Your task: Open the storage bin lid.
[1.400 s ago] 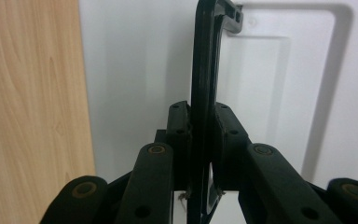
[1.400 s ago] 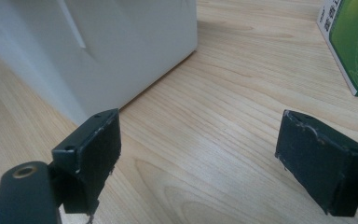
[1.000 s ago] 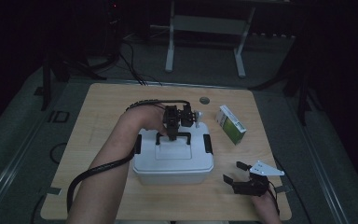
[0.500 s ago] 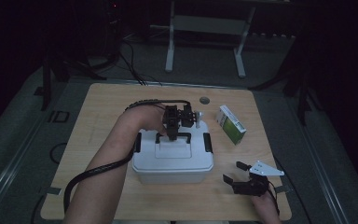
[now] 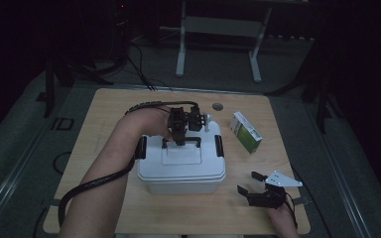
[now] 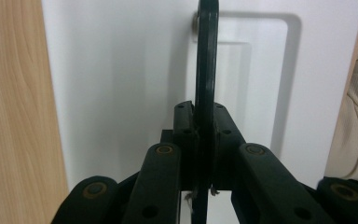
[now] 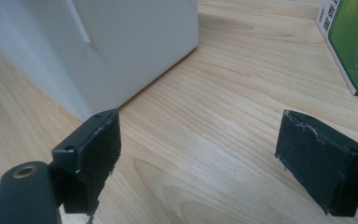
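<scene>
Overhead, I had the left gripper (image 5: 179,140) clamped tight on the black carry handle (image 6: 206,70) of the white lidded box (image 5: 181,171), which sat at the centre of the wooden table (image 5: 104,106). At about four o'clock from the box, my right gripper (image 5: 251,185) rested low near the table's edge, jaws spread wide with nothing between them. A green-and-white carton (image 5: 244,131) lay at two o'clock, apart from the box.
</scene>
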A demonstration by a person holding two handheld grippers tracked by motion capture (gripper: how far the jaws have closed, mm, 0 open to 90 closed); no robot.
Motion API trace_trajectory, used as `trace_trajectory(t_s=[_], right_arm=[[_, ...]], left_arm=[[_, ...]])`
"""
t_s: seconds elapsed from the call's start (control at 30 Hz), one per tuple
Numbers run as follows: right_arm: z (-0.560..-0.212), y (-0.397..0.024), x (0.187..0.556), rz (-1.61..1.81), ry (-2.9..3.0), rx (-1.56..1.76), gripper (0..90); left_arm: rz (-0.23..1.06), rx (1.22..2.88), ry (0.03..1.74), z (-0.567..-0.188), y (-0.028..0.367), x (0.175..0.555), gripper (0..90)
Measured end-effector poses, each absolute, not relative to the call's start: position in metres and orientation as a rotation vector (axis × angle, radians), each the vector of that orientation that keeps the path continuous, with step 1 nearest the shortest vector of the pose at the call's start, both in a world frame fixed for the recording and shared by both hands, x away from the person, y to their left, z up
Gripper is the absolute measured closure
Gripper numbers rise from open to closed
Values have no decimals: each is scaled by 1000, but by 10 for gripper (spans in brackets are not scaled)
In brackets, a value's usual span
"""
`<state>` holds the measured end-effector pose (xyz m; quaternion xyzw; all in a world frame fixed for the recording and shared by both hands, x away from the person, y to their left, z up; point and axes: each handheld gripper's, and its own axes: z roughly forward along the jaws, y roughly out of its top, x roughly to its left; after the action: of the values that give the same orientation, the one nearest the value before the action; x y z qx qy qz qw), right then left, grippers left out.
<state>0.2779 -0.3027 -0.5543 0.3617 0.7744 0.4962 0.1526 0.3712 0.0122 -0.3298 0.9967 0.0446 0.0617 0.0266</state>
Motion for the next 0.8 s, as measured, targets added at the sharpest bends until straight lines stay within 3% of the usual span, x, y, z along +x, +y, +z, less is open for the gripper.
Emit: trace_trajectory(t_s=[0.8], right_arm=[[-554,-302,278,1414,2223,1043,138]], left_arm=[[195,3067,228,-327,55,361,836]])
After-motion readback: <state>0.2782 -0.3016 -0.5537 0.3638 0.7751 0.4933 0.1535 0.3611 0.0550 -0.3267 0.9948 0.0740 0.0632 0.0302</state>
